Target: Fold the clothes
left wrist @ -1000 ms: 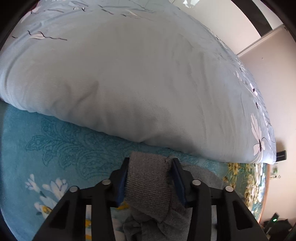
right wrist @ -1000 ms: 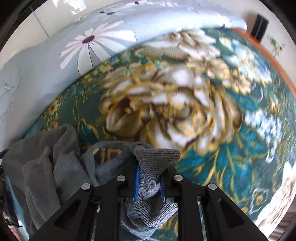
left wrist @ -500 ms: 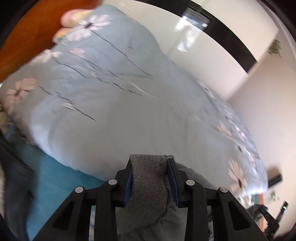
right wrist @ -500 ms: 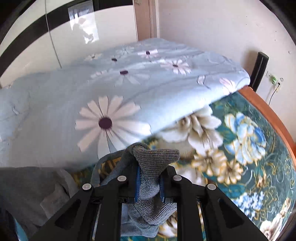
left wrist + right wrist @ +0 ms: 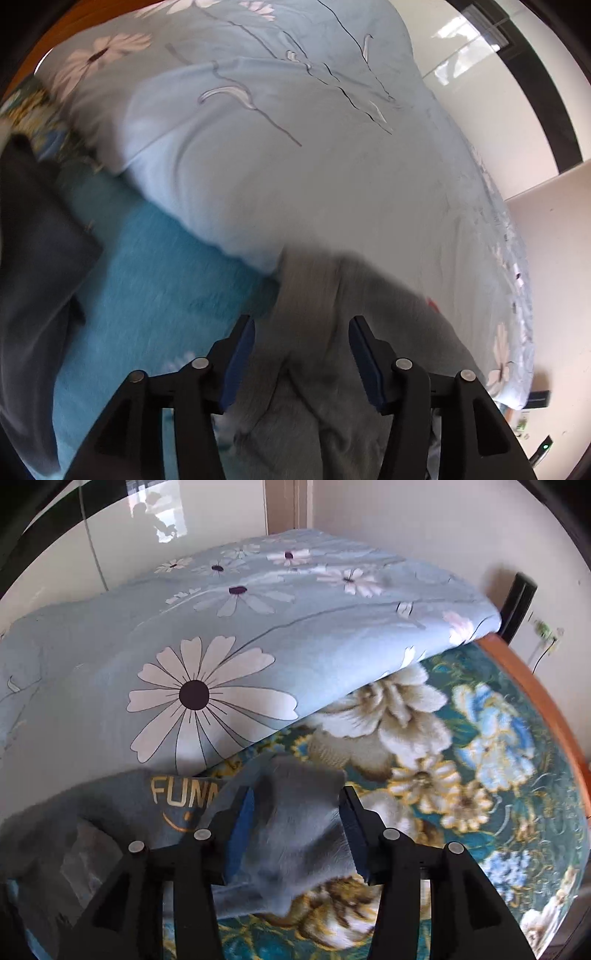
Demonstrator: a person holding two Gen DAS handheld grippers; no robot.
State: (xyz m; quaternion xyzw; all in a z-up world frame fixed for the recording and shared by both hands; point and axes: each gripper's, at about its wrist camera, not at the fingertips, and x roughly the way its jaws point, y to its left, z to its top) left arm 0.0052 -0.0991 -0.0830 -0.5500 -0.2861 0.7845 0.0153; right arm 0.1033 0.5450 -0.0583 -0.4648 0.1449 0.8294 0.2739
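Note:
A grey sweatshirt (image 5: 332, 373) with gold lettering lies bunched on the bed. In the left wrist view my left gripper (image 5: 301, 354) is open, its blue pads apart with a blurred fold of the grey cloth between them. In the right wrist view my right gripper (image 5: 297, 830) is open too, and the grey ribbed cuff (image 5: 295, 812) sits loose between its pads. The gold "FUNN" print (image 5: 184, 794) shows left of the right gripper.
A pale blue daisy-print duvet (image 5: 221, 646) is heaped behind the sweatshirt. The teal floral bedspread (image 5: 461, 775) extends right to the wooden bed edge (image 5: 546, 709). A dark garment (image 5: 33, 258) lies at the left. A glossy wardrobe and walls stand beyond.
Both grippers were shut on the grey cuffs and lifted them; now both have opened and the cloth lies slack between the pads. The left view has swung left.

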